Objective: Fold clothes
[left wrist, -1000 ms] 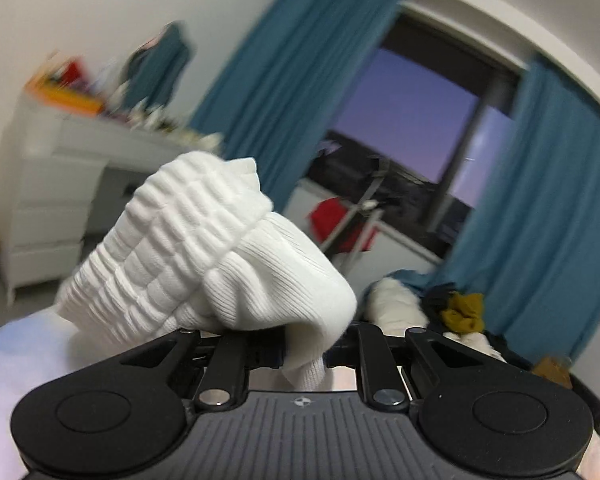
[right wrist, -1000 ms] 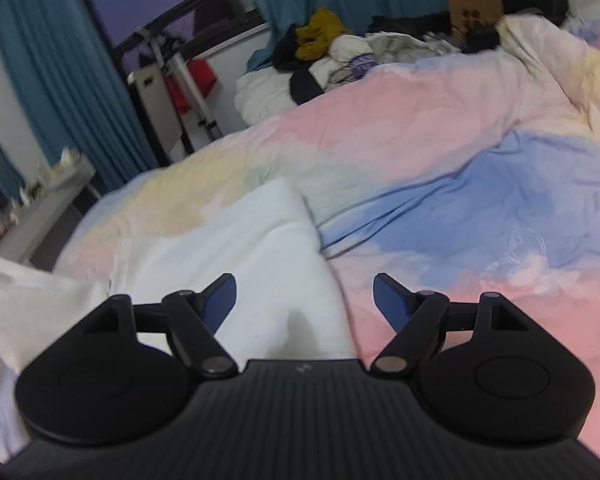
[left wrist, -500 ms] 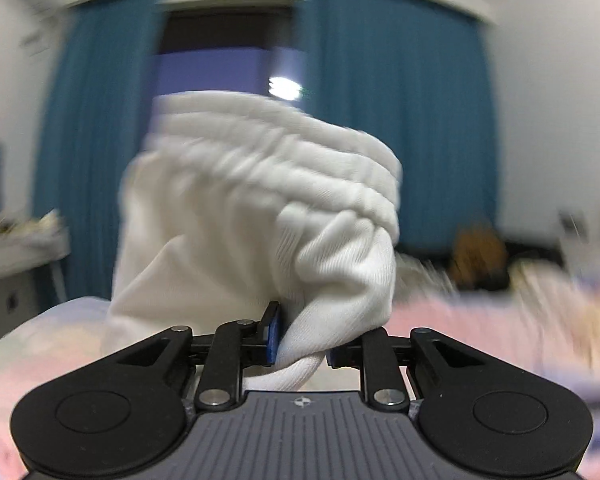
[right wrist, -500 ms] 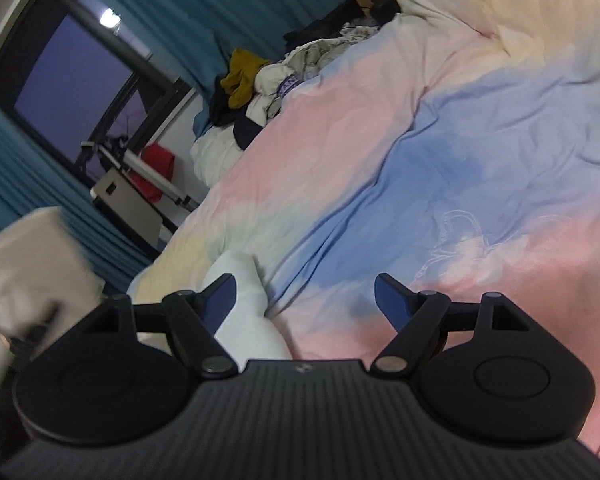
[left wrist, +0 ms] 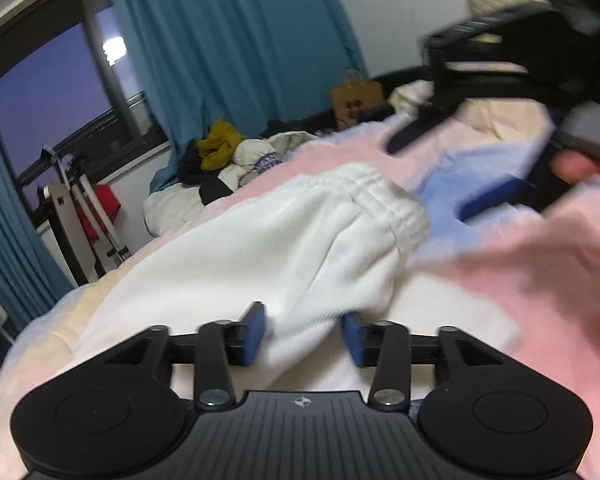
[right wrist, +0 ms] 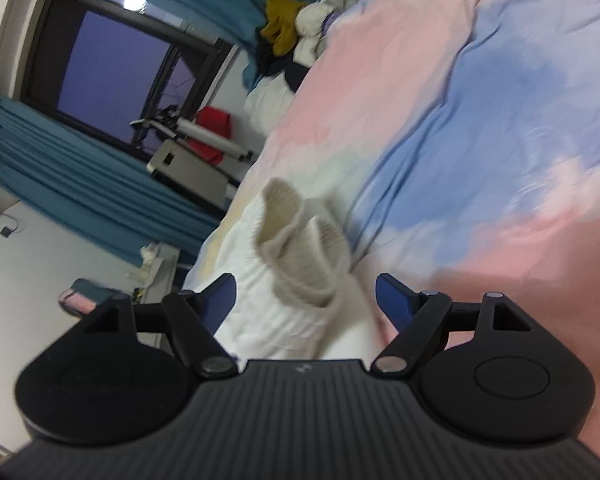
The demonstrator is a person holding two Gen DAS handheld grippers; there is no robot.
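**A:** where's the white garment [left wrist: 268,240] at?

**B:** lying on the pastel bed [right wrist: 440,80], ribbed waistband [left wrist: 384,196] bunched at its far end. left gripper [left wrist: 304,334] has its jaws parted, with cloth between them. right gripper [right wrist: 306,296] is spread wide, holding nothing.

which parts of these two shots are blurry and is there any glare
Left wrist view: the right claw and the bedspread near it smear with motion; white garment fairly sharp; a lamp reflection glares in the window. Right wrist view: bedspread at right streaked; same reflection in the window.
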